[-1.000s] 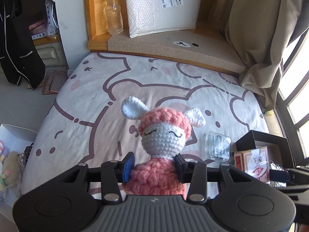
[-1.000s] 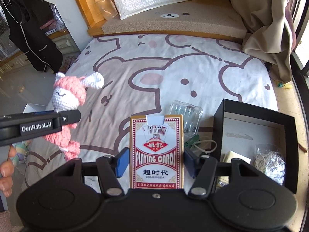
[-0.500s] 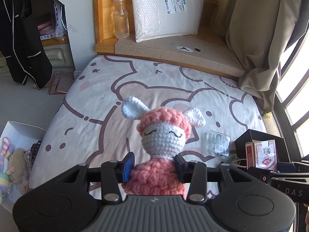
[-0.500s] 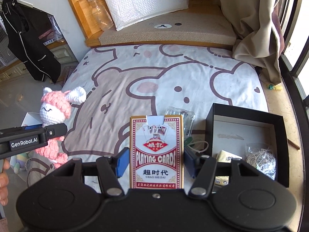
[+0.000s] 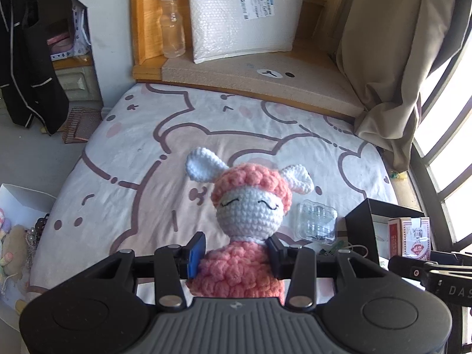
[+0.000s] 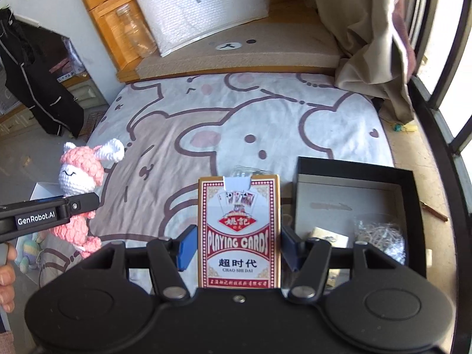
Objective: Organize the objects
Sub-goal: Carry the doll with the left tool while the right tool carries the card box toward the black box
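Both grippers lifted higher since prev frame. Left gripper (image 5: 234, 253) clamps pink-and-white crochet sheep doll (image 5: 247, 215) over bed's left edge; right gripper (image 6: 236, 246) clamps red playing-card pack (image 6: 239, 233) nr open black cardboard box (image 6: 354, 174) at bed's right edge. Neither placed yet; clear plastic case (image 5: 318, 221) left on bed.

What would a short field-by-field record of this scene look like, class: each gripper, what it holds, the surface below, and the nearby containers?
left gripper: shut on crochet doll, held upright
right gripper: shut on playing cards box, held upright
surface: bed sheet with bear print
black box: open, on the bed's right side, some small items inside
clear plastic case: lying on the sheet beside the black box
white box: left of the bed, soft toys inside
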`<move>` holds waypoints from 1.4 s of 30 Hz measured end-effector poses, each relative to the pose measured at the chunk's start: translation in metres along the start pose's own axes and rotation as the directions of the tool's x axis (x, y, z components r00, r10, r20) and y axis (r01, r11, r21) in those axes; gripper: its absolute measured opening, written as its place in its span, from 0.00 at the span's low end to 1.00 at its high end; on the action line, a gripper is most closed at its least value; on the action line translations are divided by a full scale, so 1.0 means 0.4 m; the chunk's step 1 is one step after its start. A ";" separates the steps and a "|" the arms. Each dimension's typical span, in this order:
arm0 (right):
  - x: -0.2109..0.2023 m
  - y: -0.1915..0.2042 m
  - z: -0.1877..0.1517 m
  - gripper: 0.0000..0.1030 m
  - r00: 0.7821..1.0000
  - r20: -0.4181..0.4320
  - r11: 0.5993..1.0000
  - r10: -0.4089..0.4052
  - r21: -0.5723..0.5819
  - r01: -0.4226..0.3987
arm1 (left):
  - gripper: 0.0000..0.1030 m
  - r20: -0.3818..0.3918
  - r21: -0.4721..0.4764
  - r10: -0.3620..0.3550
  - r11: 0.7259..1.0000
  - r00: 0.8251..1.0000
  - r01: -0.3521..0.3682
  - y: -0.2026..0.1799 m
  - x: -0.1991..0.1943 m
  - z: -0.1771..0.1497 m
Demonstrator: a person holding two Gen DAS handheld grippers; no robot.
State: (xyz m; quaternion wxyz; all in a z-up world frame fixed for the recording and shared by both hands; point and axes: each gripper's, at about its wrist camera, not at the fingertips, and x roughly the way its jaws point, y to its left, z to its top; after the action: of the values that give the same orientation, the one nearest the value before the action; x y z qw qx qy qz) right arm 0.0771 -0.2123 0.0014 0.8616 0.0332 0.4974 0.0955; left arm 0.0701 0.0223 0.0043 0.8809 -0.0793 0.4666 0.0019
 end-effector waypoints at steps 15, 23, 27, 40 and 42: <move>-0.059 -0.238 -0.037 0.58 0.995 0.014 0.985 -0.098 0.143 0.095 | 0.43 -0.009 0.090 -0.111 0.990 0.994 0.111 -0.202 0.041 0.010; -0.076 -0.324 -0.058 0.58 0.992 0.016 0.973 -0.123 0.196 0.118 | 0.43 -0.012 0.110 -0.153 0.982 0.988 0.154 -0.277 0.055 0.009; -0.081 -0.353 -0.069 0.58 0.992 0.019 0.969 -0.124 0.219 0.117 | 0.43 0.001 0.120 -0.184 0.976 0.983 0.182 -0.314 0.058 0.011; -0.062 -0.433 -0.075 0.58 0.991 0.018 0.945 -0.132 0.303 0.120 | 0.43 0.083 0.272 -0.296 0.925 0.952 0.264 -0.450 0.101 0.016; -0.059 -0.438 -0.072 0.58 0.992 0.022 0.945 -0.127 0.308 0.114 | 0.43 0.086 0.325 -0.304 0.909 0.949 0.262 -0.478 0.116 0.014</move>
State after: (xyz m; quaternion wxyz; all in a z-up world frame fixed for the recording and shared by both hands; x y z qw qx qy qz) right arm 0.0637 -0.3895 -0.0197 0.8603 0.1378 0.4894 -0.0362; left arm 0.1157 -0.1689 -0.0042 0.9027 -0.0072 0.3840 -0.1938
